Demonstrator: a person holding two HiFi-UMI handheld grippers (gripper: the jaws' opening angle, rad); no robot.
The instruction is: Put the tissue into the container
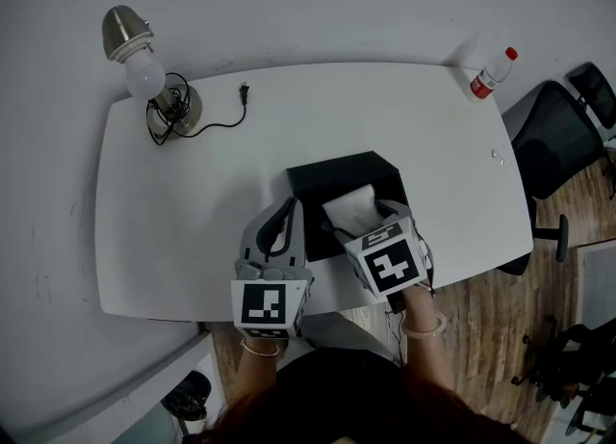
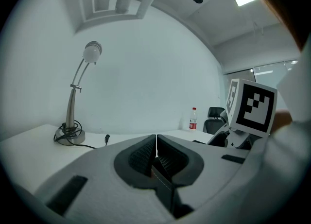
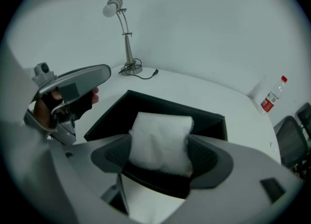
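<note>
A white tissue pack (image 3: 161, 140) is clamped between the jaws of my right gripper (image 3: 160, 152), held over the open black container (image 3: 146, 109). In the head view the tissue (image 1: 352, 209) hangs above the near half of the black container (image 1: 332, 174), with the right gripper (image 1: 371, 223) behind it. My left gripper (image 1: 286, 225) rests at the container's near left side, jaws pressed together with nothing between them. In the left gripper view its pads (image 2: 143, 154) meet along a thin seam.
A silver desk lamp (image 1: 144, 66) with a coiled black cord and plug (image 1: 243, 95) stands at the table's far left. A water bottle (image 1: 490, 73) stands at the far right corner. A black office chair (image 1: 553, 143) sits beyond the white table's (image 1: 192, 201) right edge.
</note>
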